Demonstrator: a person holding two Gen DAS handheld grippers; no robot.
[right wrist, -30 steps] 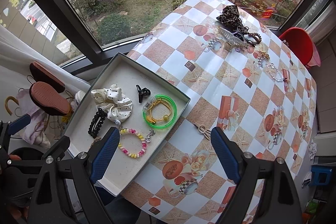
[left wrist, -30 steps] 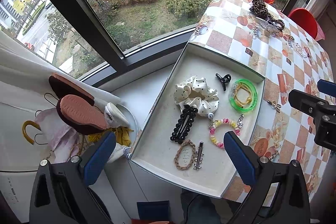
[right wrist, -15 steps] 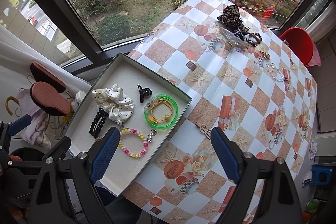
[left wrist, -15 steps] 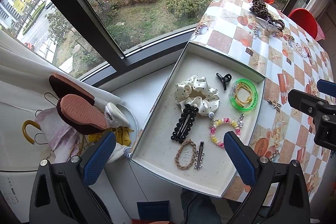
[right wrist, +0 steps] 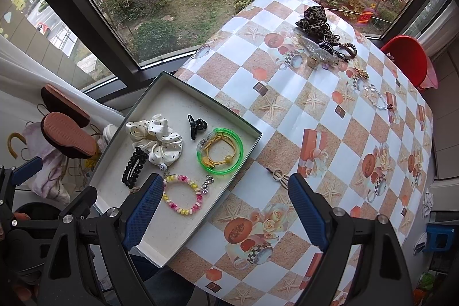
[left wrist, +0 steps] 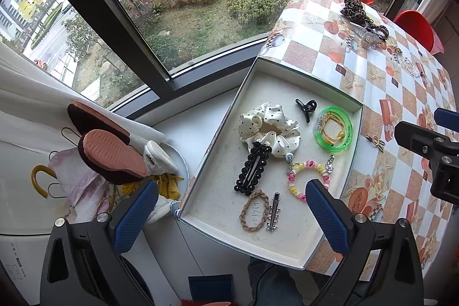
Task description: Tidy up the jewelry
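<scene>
**Both grippers raised above the jewelry tray**

I hold the left gripper and right gripper above the table, jaws spread wide, empty. The tray overhangs the table's window-side edge, carrying scrunchie and bracelets. Window lettering reads "Happy New Year!"

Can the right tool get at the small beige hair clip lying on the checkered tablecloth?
Probably yes: the small beige hair clip lies alone on the checkered tablecloth, just beyond the open right tool, nothing between.

Soft, even daylight enters through the window; shadows are faint, focus is sharp, and fisheye bending darkens the corners.
</scene>
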